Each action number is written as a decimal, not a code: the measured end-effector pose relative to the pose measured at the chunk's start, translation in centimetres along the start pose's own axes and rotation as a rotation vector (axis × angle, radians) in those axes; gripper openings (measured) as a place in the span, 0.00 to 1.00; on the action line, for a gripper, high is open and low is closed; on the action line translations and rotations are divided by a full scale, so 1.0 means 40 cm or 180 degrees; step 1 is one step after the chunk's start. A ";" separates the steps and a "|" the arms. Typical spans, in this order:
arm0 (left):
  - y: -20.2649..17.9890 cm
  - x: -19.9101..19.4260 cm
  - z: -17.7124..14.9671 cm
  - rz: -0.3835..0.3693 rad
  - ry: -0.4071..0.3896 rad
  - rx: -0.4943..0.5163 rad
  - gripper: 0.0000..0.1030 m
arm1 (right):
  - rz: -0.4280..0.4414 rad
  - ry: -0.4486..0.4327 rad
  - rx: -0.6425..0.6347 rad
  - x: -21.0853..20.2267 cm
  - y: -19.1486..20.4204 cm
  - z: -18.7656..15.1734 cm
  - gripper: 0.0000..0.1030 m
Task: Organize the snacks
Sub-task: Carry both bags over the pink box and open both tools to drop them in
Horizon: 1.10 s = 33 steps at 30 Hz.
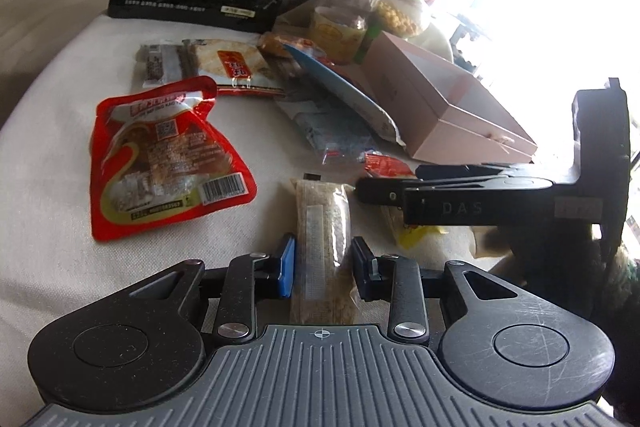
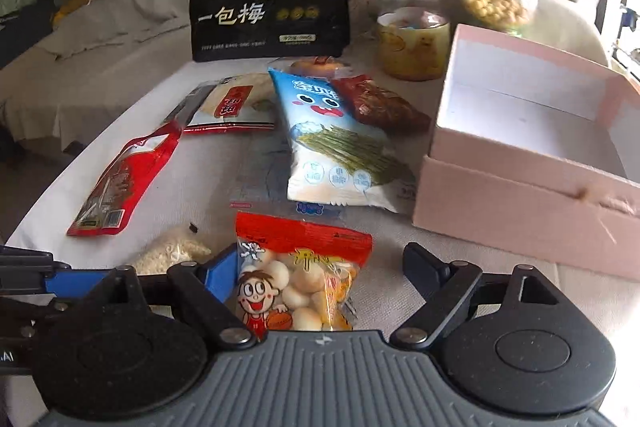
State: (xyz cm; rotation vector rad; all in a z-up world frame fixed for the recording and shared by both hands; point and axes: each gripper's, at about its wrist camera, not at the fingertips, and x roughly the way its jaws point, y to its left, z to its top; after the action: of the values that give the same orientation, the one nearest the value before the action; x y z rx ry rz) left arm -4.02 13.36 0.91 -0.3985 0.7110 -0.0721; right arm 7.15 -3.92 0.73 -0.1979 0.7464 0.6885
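My left gripper (image 1: 323,267) stands around a long clear packet of pale grain snack (image 1: 322,239); its pads sit close to the packet's sides, and contact is unclear. My right gripper (image 2: 324,275) is open around a small red-topped bag of round biscuits with a cartoon boy (image 2: 298,287); the right gripper also shows in the left wrist view (image 1: 362,189), reaching in from the right. An open pink box (image 2: 532,155) stands to the right; it also shows in the left wrist view (image 1: 444,103).
On the white cloth lie a red pouch (image 1: 160,163), a blue-and-white snack bag (image 2: 332,147), a flat cake packet (image 2: 232,103), a dark red packet (image 2: 380,103). A black plum bag (image 2: 270,1) and two jars (image 2: 412,23) stand behind.
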 end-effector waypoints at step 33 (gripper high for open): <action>-0.107 0.005 -0.029 -0.0004 0.0071 0.0326 0.33 | -0.0263 0.0012 0.0042 -0.182 -0.078 -0.049 0.54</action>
State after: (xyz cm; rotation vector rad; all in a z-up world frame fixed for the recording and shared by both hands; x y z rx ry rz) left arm -4.34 8.97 1.62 -0.3004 0.7259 -0.1138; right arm 4.20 -10.77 4.05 -0.2168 0.7424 0.6048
